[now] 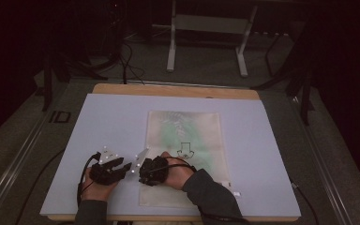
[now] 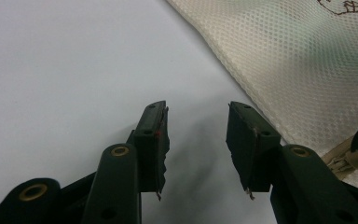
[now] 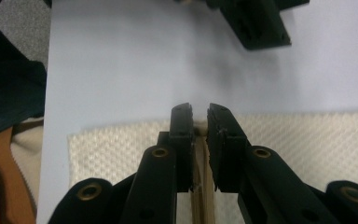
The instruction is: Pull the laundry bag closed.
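A cream mesh bag (image 1: 187,136) with a green tint and a small dark drawing lies flat on the pale sheet (image 1: 108,122). My right gripper (image 1: 143,176) sits at the bag's near left edge, its jaws (image 3: 199,114) shut on a tan strap (image 3: 199,186) that runs between them over the mesh (image 3: 307,140). My left gripper (image 1: 127,166) rests just left of the bag, touching nothing. Its jaws (image 2: 196,126) stand open over bare sheet, with the mesh (image 2: 298,60) to their right and the strap (image 2: 340,156) at the edge.
The sheet covers a wooden board whose far edge (image 1: 178,90) shows. Beyond it a metal frame (image 1: 206,28) and cables stand on the dark floor. A small white tag (image 1: 234,193) lies at the bag's near right corner.
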The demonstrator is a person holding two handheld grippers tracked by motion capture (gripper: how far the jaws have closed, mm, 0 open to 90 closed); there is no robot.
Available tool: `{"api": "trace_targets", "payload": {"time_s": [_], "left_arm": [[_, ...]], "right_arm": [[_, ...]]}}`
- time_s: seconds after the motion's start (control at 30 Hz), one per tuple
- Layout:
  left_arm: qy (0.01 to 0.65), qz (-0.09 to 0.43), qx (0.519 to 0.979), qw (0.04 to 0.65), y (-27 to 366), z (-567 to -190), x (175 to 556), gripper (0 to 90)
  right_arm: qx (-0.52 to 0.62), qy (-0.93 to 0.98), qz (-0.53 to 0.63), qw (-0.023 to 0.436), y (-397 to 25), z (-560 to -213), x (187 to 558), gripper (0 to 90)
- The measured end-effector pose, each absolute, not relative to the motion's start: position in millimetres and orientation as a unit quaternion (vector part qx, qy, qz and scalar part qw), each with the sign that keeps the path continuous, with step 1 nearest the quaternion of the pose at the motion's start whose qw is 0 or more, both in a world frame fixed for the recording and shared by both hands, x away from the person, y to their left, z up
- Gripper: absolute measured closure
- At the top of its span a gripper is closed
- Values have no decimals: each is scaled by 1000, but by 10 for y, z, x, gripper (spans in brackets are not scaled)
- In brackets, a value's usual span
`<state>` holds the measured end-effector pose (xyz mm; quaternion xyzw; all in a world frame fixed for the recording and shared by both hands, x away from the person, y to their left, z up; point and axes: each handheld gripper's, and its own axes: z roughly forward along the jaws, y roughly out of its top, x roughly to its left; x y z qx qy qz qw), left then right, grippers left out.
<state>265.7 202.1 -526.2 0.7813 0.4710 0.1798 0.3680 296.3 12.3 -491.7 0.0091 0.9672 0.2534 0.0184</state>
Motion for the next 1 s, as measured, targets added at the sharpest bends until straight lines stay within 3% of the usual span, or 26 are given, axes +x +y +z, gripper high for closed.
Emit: {"api": "trace_targets", "payload": {"time_s": [0.3, 0.73, 1.0], "left_arm": [[468, 177, 784, 367, 2004, -5264, 2656, 575], [450, 165, 795, 371, 1951, -5268, 2648, 580], [438, 140, 803, 380, 1885, -5264, 2635, 668]], "right_arm": [[26, 969, 247, -3, 31, -5014, 3034, 769], [32, 969, 242, -29, 34, -5091, 3076, 815], [25, 971, 238, -17, 38, -5101, 3041, 817]]}}
